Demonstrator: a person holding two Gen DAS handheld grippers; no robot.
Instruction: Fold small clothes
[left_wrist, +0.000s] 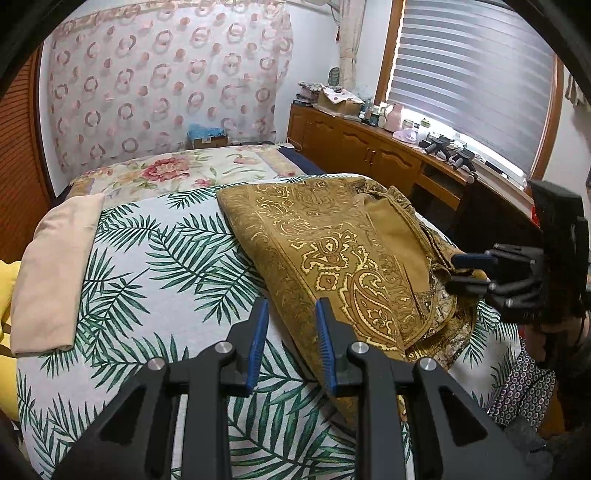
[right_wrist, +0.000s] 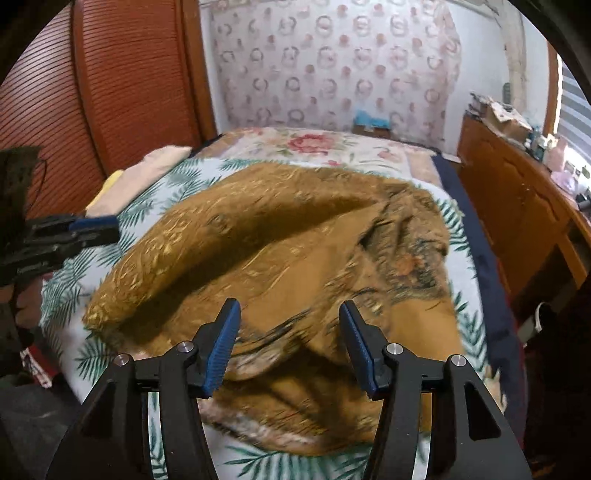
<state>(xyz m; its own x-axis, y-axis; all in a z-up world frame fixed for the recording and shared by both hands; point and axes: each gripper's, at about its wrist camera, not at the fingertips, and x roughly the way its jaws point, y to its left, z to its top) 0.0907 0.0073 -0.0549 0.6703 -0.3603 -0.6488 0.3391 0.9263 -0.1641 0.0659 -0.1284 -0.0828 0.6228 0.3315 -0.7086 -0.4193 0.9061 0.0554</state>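
A golden-brown paisley garment (left_wrist: 332, 251) lies rumpled and partly doubled over on the palm-leaf sheet (left_wrist: 147, 258) of a bed. My left gripper (left_wrist: 291, 314) hovers at the garment's near left edge. Its blue pads stand a little apart with nothing pinched between them. My right gripper (right_wrist: 288, 317) is open above the garment (right_wrist: 295, 240), which looks blurred there, and its pads are clear of the fabric. Each gripper shows in the other's view: the right gripper (left_wrist: 469, 273) at the garment's right side, the left gripper (right_wrist: 92, 229) at its left.
A folded beige cloth (left_wrist: 55, 273) lies on the sheet's left side, with something yellow (left_wrist: 5, 295) beside it. Floral bedding (left_wrist: 166, 170) covers the far end of the bed. A cluttered wooden cabinet (left_wrist: 369, 147) runs along the right under a window blind (left_wrist: 472, 81).
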